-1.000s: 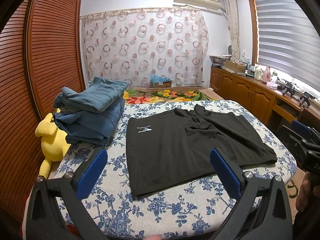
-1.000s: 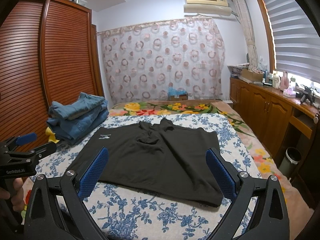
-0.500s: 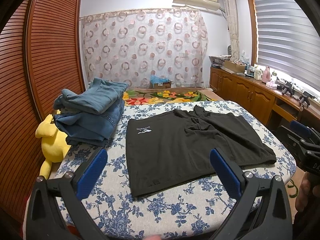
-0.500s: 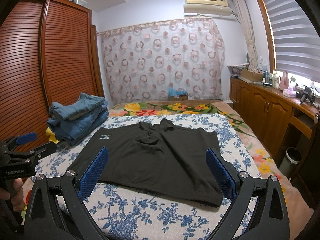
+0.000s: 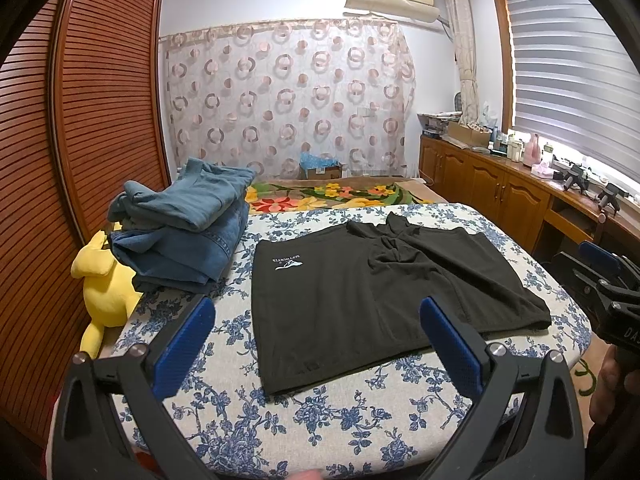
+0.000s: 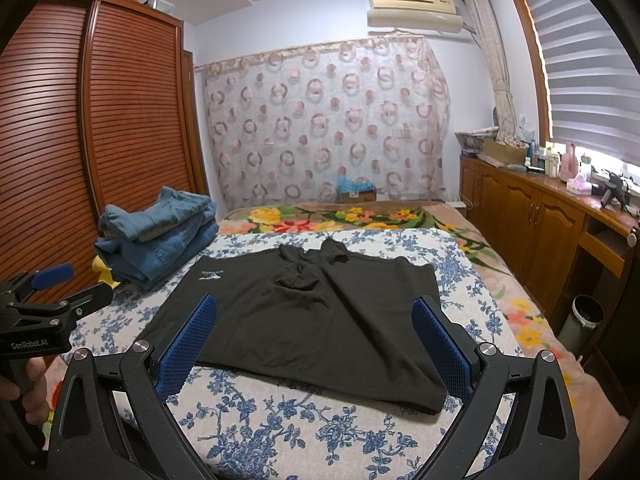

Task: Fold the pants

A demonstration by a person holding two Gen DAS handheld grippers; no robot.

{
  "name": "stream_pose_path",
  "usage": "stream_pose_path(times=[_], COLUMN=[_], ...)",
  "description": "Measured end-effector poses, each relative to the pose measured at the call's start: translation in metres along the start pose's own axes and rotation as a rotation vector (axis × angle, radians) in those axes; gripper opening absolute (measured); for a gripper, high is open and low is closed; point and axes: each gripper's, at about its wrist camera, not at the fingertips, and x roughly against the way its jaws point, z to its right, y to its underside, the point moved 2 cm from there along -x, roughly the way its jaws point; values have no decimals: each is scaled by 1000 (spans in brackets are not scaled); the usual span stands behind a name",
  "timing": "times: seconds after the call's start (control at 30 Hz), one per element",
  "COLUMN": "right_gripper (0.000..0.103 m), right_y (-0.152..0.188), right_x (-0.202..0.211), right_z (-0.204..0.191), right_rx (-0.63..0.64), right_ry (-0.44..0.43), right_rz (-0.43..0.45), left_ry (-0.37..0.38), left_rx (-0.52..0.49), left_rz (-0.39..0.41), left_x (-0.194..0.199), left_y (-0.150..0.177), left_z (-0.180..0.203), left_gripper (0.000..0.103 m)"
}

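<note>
A: From the left wrist view, where do things stand?

B: The left gripper (image 5: pixel 316 332) hangs short of the near edge of the bed (image 5: pixel 224 432), its blue fingers wide apart and holding nothing. The black shorts (image 5: pixel 360 296) lie spread flat on the flowered cover, logo toward the folded jeans (image 5: pixel 184 232) stacked on the left, with a bunched patch near the far middle. A yellow plush toy (image 5: pixel 106 292) sits off the bed's left edge.

A: And the right wrist view?

B: The right gripper (image 6: pixel 314 338) is likewise spread and empty, hovering above the near hem. The shorts (image 6: pixel 304 320) lie centred, both near corners free.

A: So how should the first fold go?

B: I'd say take one side edge at its two corners, one gripper each, pinching a single clean layer. Lift low, carry it across to meet the other side, and smooth that bunched crotch first, or it will likely crease in.
</note>
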Motion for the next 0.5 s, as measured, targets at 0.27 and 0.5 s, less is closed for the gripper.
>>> stream_pose_path(times=[0.27,0.5], right_gripper=[100,100], right_y=[0,1], right_x=[0,1], right_z=[0,0], right_rx=[0,-1], right_ry=[0,0], right_rz=[1,2], left_ry=[-1,0], left_rx=[-1,-2], left_rz=[2,2], left_x=[1,2], left_y=[-2,-2], left_z=[1,1], left_gripper=[103,103])
